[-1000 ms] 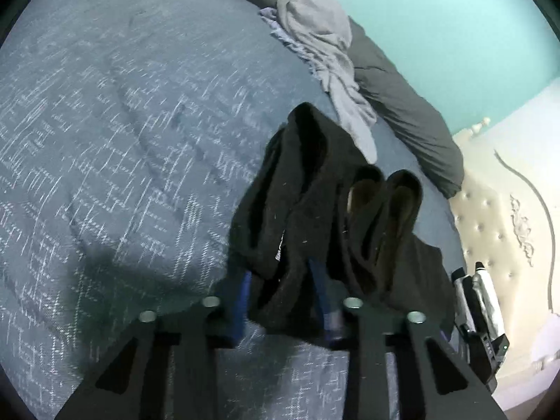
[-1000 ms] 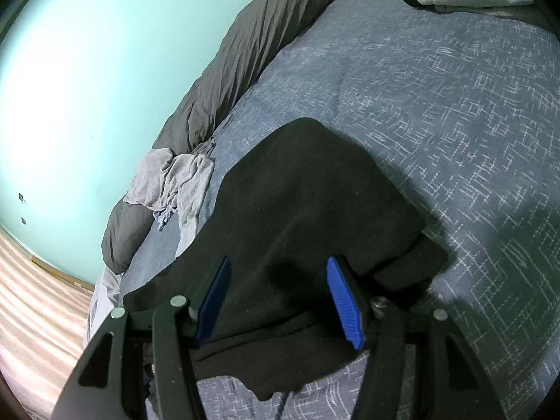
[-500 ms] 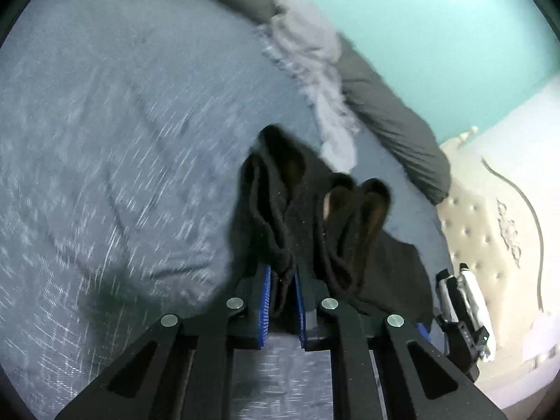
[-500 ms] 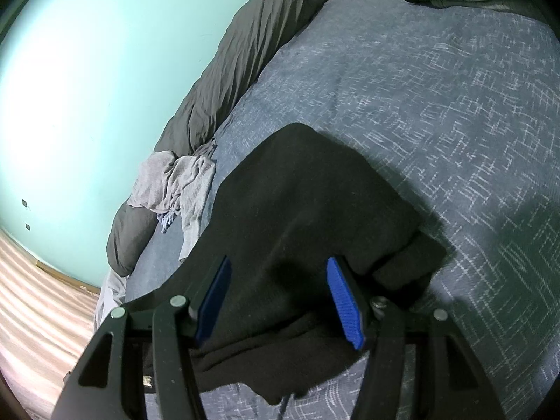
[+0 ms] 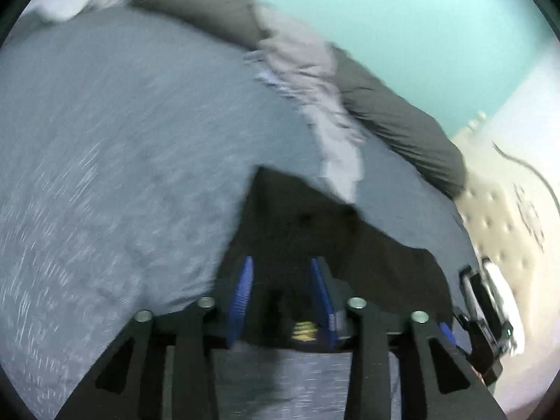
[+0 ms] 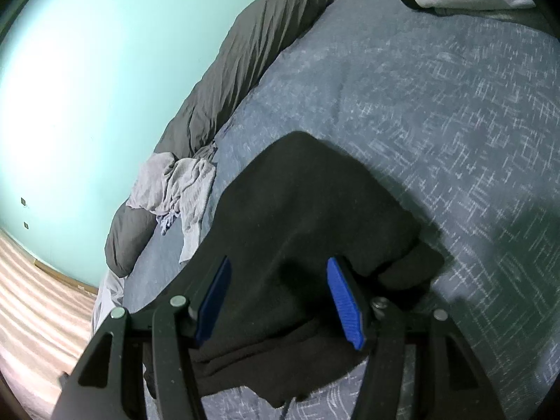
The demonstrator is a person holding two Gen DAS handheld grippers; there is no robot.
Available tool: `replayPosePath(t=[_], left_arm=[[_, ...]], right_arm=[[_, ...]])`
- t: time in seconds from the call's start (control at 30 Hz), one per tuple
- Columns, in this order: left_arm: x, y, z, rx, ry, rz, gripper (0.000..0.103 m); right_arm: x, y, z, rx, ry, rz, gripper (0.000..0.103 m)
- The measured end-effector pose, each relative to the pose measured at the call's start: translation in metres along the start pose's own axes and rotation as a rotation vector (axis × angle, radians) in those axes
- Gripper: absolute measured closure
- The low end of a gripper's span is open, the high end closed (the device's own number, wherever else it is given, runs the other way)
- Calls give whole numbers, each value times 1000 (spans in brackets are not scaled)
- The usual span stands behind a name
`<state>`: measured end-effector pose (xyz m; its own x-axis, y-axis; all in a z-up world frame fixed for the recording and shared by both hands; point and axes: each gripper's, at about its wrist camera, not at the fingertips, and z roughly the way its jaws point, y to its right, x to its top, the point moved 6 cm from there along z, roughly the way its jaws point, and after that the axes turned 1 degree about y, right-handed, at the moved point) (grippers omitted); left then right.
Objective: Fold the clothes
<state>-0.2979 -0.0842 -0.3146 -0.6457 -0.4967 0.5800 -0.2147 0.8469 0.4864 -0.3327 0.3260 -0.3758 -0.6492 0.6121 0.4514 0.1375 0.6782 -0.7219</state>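
The black garment (image 6: 308,245) lies bunched mid-bed, away from the edges. The left hand-held gripper (image 5: 281,290) has just been opening, released; the right hand-held gripper (image 6: 280,301) straddles cloth unclenched (pads apart). Next, regrasp an edge.

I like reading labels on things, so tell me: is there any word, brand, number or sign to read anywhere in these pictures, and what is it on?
No readable text in either view.
Small yellow marking on the black fabric garment, between the left gripper's open blue pads: too blurred to read.
Patterned blue-grey bedspread: only white woven lines, no letters.
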Motion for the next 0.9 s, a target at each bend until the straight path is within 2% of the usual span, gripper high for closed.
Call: replayPosePath(t=[0.13, 0.23, 0.3, 0.4, 0.57, 0.63, 0.7, 0.77, 0.83, 0.9], left_arm=[[11, 57, 39, -48, -57, 113, 63], [9, 83, 72, -66, -123, 161, 63], [6, 92, 93, -61, -166, 175, 63], [6, 91, 124, 9, -201, 216, 63], [8, 45, 128, 104, -197, 134, 65], [6, 32, 125, 104, -199, 105, 77], [6, 29, 117, 117, -195, 111, 78], [10, 40, 111, 110, -169, 127, 75], [14, 57, 109, 93, -152, 156, 65], [15, 80, 115, 63, -163, 207, 63]], right_arm=[[3, -1, -4, 8, 10, 8, 44], [3, -2, -5, 14, 9, 3, 45], [2, -3, -4, 18, 4, -1, 44], [1, -3, -2, 25, -2, 9, 44], [0, -3, -1, 33, -8, 17, 44], [1, -2, -2, 37, -7, 21, 44], [1, 0, -2, 38, -7, 30, 45], [0, 0, -3, 38, -5, 36, 44], [1, -1, -4, 37, 0, 36, 44], [2, -2, -6, 35, 9, 34, 44]])
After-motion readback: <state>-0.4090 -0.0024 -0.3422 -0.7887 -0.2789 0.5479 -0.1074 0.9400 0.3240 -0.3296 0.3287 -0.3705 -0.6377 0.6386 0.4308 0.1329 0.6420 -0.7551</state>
